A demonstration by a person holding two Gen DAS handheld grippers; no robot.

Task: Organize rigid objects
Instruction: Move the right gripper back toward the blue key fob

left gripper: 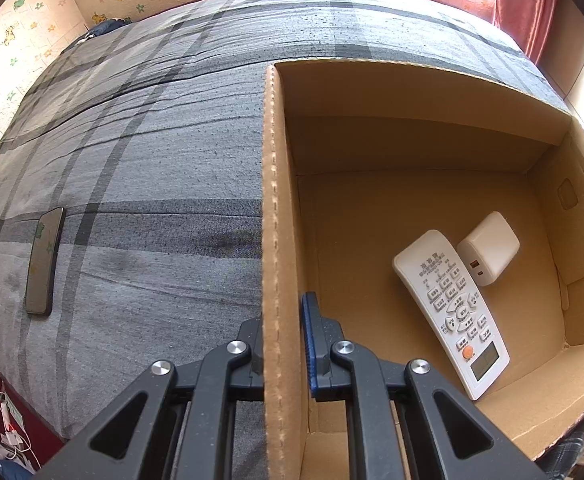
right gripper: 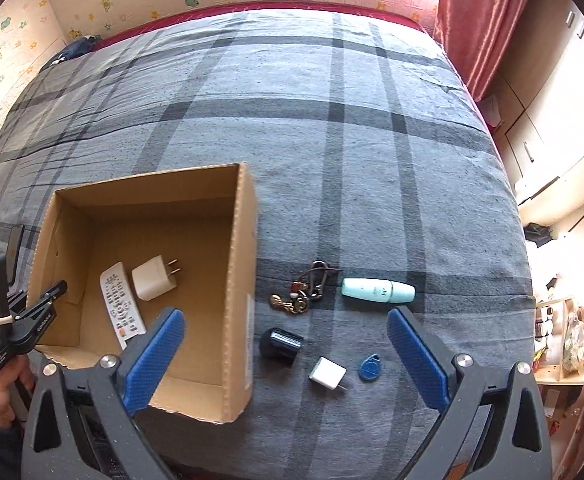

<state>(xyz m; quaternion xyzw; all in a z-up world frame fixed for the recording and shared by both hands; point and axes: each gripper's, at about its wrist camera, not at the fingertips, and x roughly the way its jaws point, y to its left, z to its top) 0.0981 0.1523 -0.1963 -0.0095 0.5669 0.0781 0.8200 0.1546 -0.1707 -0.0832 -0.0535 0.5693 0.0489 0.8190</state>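
Item, nearest: my left gripper (left gripper: 288, 344) is clamping the near wall of the open brown cardboard box (left gripper: 270, 208), holding it steady on the grey plaid bedspread (left gripper: 152, 152). My right gripper (right gripper: 286, 340) is hovering with jaws spread wide, holding nothing.

Boxed: white remote control (left gripper: 452, 308), white plug charger (left gripper: 488, 248).

Loose beside the box: black cylindrical cap (right gripper: 280, 343), small white adapter (right gripper: 327, 373), blue key fob (right gripper: 369, 367), brass keyring bunch (right gripper: 302, 290), mint-green bottle (right gripper: 378, 291); black phone (left gripper: 43, 260) lying apart.

Risk: closing on the round cap, I am judging it could roll away over the soft cloth.
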